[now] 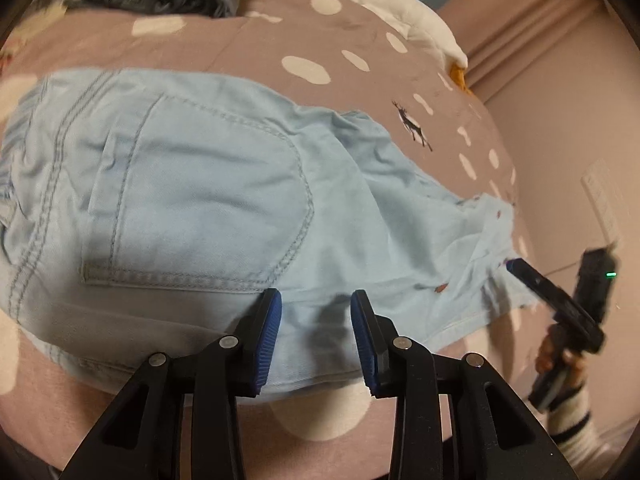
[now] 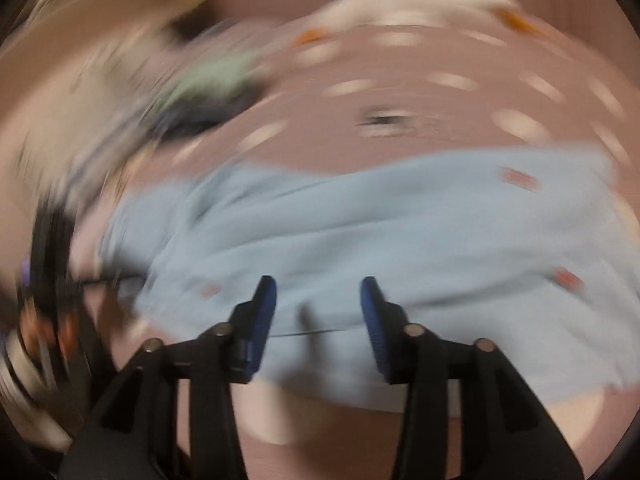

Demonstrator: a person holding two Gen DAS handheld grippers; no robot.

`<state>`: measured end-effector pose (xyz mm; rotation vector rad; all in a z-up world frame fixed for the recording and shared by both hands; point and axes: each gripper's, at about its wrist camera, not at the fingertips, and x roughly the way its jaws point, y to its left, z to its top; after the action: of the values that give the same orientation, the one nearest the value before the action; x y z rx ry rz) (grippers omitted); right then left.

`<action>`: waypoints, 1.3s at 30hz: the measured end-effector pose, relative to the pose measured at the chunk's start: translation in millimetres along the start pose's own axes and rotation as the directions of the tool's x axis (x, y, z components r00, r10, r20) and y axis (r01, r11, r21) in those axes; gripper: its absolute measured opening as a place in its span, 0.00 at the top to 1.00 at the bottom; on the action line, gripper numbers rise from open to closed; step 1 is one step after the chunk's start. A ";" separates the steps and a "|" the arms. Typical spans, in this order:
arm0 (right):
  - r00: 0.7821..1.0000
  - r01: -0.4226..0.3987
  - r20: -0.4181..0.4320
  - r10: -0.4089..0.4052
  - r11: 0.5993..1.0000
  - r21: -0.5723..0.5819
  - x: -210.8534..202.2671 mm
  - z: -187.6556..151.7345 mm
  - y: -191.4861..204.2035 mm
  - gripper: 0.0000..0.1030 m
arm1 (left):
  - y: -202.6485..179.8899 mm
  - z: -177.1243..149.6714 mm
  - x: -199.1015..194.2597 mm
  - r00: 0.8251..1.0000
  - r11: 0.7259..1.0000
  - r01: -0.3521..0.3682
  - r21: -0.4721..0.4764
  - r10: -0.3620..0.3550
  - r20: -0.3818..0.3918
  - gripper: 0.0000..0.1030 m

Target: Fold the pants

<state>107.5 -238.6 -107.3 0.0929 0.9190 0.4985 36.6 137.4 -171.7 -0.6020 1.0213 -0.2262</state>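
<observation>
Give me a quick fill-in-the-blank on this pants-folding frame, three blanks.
1. The pants lying on the bedspread are light ____ in colour.
2. The bedspread is pinkish brown with white ____.
3. Both the left tongs and the right tongs stand ____, with no cloth pinched between the pads.

Missing words: blue; spots; open

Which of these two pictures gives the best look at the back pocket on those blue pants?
The left wrist view: the back pocket is sharp, stitching clear. The right wrist view is blurred and shows only plain blue pants, no pocket.
</observation>
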 end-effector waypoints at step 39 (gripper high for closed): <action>0.969 0.093 0.059 -0.239 0.577 0.811 -81.8 -64.2 -213.8 0.97 | -9.1 18.3 5.5 0.990 0.999 -0.020 0.031 0.024 -0.138 0.65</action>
<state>96.2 -472.7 -147.2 0.8714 0.9197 -0.1536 55.8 134.2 -163.6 -0.5540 1.1559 -0.2661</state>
